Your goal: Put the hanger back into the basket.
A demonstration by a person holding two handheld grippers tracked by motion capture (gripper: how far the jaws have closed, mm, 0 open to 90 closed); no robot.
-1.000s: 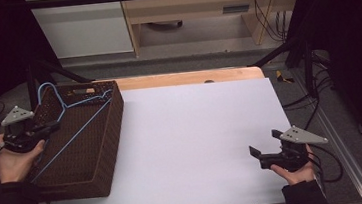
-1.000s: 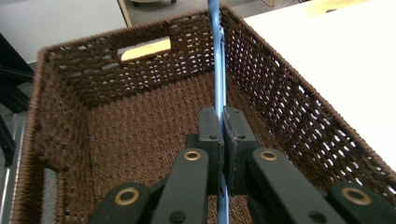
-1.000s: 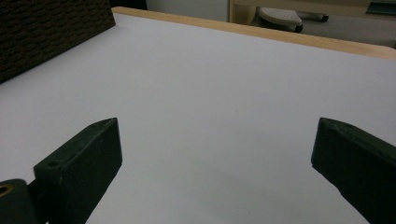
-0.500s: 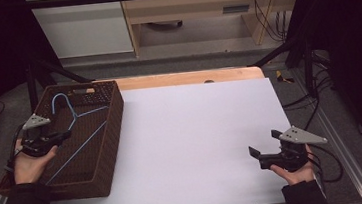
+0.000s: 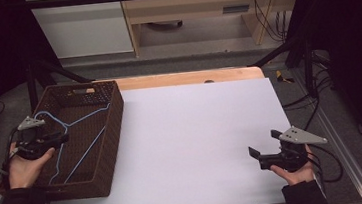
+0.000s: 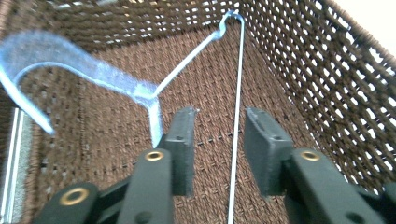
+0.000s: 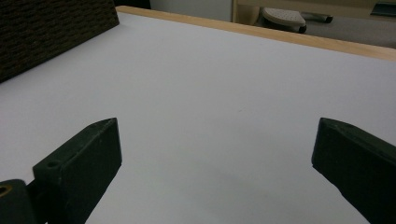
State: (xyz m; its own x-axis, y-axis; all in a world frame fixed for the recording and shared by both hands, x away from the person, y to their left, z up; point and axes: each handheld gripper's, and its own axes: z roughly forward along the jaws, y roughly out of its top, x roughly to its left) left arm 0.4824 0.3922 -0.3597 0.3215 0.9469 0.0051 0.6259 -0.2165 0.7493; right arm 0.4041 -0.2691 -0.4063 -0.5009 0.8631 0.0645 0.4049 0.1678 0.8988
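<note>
A: Where does the brown woven basket (image 5: 103,139) sit?
B: At the left end of the white worktop (image 5: 198,140), with its near left corner out past the worktop's edge.

A: What lies inside it?
B: A light blue wire hanger (image 5: 79,137). Its hook curves up by the left wall; its long wires run slantwise across the basket floor.

A: Where is the left tool (image 5: 52,140)?
B: Held in the left hand (image 5: 24,165) over the basket's left wall, pointing inward. In the left gripper view its jaws stand slightly apart, and one thin straight wire of the hanger (image 6: 237,116) runs through the gap without touching either jaw. The neck of the hanger, below the blurred hook, passes just beside the left jaw; whether it touches cannot be told.

A: And the right tool (image 5: 264,151)?
B: Held in the right hand (image 5: 293,171) near the worktop's front right corner, well apart from the basket. Its jaws are spread wide, with bare worktop (image 7: 224,98) between them. The basket's wall (image 7: 51,32) shows far off at the upper left of the right gripper view.
</note>
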